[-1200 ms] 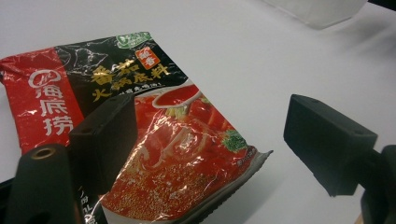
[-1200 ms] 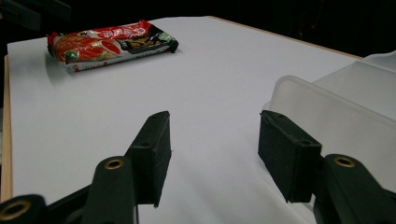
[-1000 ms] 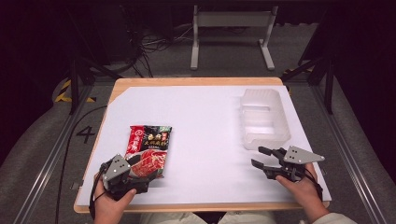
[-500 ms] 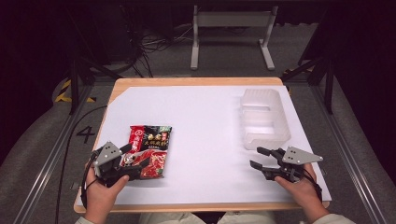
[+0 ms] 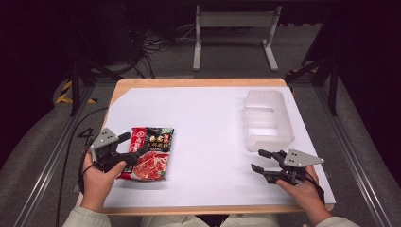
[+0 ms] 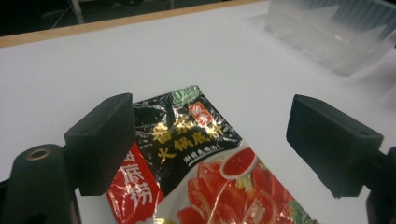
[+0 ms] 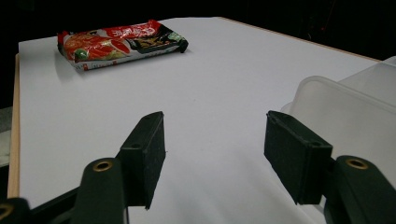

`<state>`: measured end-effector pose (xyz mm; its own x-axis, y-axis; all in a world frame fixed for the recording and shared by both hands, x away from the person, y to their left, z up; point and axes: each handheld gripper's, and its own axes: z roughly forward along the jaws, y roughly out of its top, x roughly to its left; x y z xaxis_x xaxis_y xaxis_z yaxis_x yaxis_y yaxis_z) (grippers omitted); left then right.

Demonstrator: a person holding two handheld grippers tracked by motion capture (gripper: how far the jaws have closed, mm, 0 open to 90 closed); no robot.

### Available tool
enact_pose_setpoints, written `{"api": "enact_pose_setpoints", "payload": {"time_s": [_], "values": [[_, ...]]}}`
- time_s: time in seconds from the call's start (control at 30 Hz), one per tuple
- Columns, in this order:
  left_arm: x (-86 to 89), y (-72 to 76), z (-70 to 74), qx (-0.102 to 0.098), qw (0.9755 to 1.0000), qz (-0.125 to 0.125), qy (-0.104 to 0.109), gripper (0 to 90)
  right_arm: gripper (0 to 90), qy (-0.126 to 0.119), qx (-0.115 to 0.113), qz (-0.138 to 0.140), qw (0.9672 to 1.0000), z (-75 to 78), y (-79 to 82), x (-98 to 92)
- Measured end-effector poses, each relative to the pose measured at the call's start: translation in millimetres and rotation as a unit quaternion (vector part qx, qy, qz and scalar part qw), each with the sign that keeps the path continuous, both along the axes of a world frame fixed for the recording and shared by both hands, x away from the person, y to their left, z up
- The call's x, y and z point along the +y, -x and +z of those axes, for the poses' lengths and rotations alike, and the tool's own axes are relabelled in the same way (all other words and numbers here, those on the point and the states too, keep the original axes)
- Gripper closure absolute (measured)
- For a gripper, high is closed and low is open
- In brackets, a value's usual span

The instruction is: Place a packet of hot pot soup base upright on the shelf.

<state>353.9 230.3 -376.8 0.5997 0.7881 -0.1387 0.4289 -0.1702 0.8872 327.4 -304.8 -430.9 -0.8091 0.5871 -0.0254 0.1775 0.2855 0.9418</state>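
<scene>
A red and black food packet [image 5: 150, 153] lies flat on the white table sheet [image 5: 208, 127], left of centre. My left gripper [image 5: 130, 146] hovers at the packet's left edge, pointing right. In the left gripper view its jaws stand wide apart, open [image 6: 215, 140], above the packet [image 6: 205, 154] and not pressing on it. My right gripper [image 5: 257, 160] rests near the front right of the table, pointing left. Its jaws [image 7: 215, 154] have just been opening, with nothing between them. The packet [image 7: 119, 42] lies far off in that view.
A translucent plastic container [image 5: 267, 120] stands at the right, just beyond the right gripper; it also appears as the container [image 7: 345, 116] and the container [image 6: 327, 32]. A wooden table edge [image 5: 198, 82] frames the sheet. A metal stand [image 5: 234, 33] is behind the table.
The left hand has drawn back to the left and risen a little from over the packet's near corner. The packet has stayed put. The right gripper's jaws stand slightly wider.
</scene>
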Motion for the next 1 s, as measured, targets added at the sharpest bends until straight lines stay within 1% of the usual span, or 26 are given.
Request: {"api": "enact_pose_setpoints", "payload": {"time_s": [0.07, 0.1, 0.13, 0.17, 0.2, 0.23, 0.33, 0.37, 0.43, 0.5, 0.57, 0.63, 0.67, 0.7, 0.73, 0.87, 0.9, 0.93, 0.97, 1.0], "values": [[4.5, -5.0, 2.5, 0.001, 1.0, 0.008, 0.001, 15.9, 38.4, 0.0, -0.001, 0.002, 1.0, 0.1, 0.2, 1.1], [4.5, -5.0, 2.5, 0.001, 1.0, 0.008, 0.001, 15.8, 38.4, 0.0, -0.001, 0.002, 1.0, 0.1, 0.2, 1.1], [8.0, -9.3, 3.2, 0.001, 0.9999, 0.013, 0.003, 15.8, 38.3, 0.002, 0.0, 0.002, 1.0, -0.2, 0.3, 1.6], [8.0, -9.3, 3.2, 0.001, 0.9999, 0.013, 0.003, 15.8, 38.3, 0.002, 0.0, 0.002, 1.0, -0.2, 0.3, 1.6], [10.6, -12.5, 2.0, 0.006, 0.9998, 0.017, 0.012, 15.7, 38.3, 0.003, 0.0, 0.002, 1.0, -0.8, -0.1, 1.4], [11.6, -14.1, 1.3, 0.009, 0.9997, 0.019, 0.016, 15.8, 38.2, 0.002, 0.0, 0.002, 1.0, -1.0, -0.3, 1.4], [13.7, -18.1, 0.0, 0.007, 0.9995, 0.025, 0.018, 15.8, 38.0, 0.003, 0.001, 0.002, 1.0, -1.4, -0.4, 1.2], [14.2, -20.0, -0.4, 0.01, 0.9993, 0.027, 0.023, 15.8, 37.8, 0.003, 0.001, 0.002, 1.0, -1.5, -0.5, 1.2], [15.2, -25.1, -0.9, 0.013, 0.9991, 0.03, 0.026, 15.9, 37.6, 0.003, 0.002, 0.003, 1.0, -1.6, -0.6, 1.6], [16.5, -31.1, -1.2, 0.014, 0.9991, 0.033, 0.023, 15.8, 37.5, 0.004, 0.003, 0.004, 1.0, -1.7, -0.6, 1.8], [18.2, -37.7, -2.2, 0.019, 0.9988, 0.039, 0.025, 15.8, 37.5, 0.004, 0.002, 0.004, 1.0, -2.0, -0.8, 2.4], [21.4, -47.2, -6.0, 0.034, 0.9981, 0.043, 0.027, 15.1, 37.5, 0.004, 0.001, 0.005, 1.0, -2.3, -0.8, 2.8], [23.0, -50.1, -7.6, 0.037, 0.9979, 0.045, 0.027, 15.0, 37.4, 0.004, 0.002, 0.006, 1.0, -2.3, -0.7, 2.7], [25.8, -55.4, -11.5, 0.046, 0.9972, 0.051, 0.03, 15.0, 37.4, 0.003, 0.002, 0.006, 1.0, -2.3, -0.6, 2.7], [27.3, -58.2, -13.5, 0.051, 0.9969, 0.051, 0.031, 15.1, 37.3, 0.002, 0.002, 0.006, 1.0, -2.2, -0.3, 2.6], [32.5, -72.0, -25.0, 0.083, 0.9941, 0.059, 0.035, 15.2, 37.3, 0.003, 0.005, 0.009, 0.9999, -3.3, 0.2, 2.4], [34.1, -75.9, -28.2, 0.089, 0.9933, 0.063, 0.04, 15.3, 37.3, 0.004, 0.006, 0.008, 0.9999, -3.4, 0.4, 2.4], [34.1, -75.9, -28.2, 0.089, 0.9933, 0.063, 0.04, 15.5, 37.3, 0.004, 0.006, 0.008, 0.9999, -3.4, 0.4, 2.4], [35.4, -79.2, -31.0, 0.094, 0.9924, 0.065, 0.045, 15.5, 37.3, 0.004, 0.006, 0.008, 0.9999, -3.5, 0.7, 2.2], [36.2, -81.7, -32.7, 0.096, 0.9919, 0.07, 0.046, 15.5, 37.3, 0.004, 0.006, 0.008, 0.9999, -3.6, 1.0, 2.0]]}}
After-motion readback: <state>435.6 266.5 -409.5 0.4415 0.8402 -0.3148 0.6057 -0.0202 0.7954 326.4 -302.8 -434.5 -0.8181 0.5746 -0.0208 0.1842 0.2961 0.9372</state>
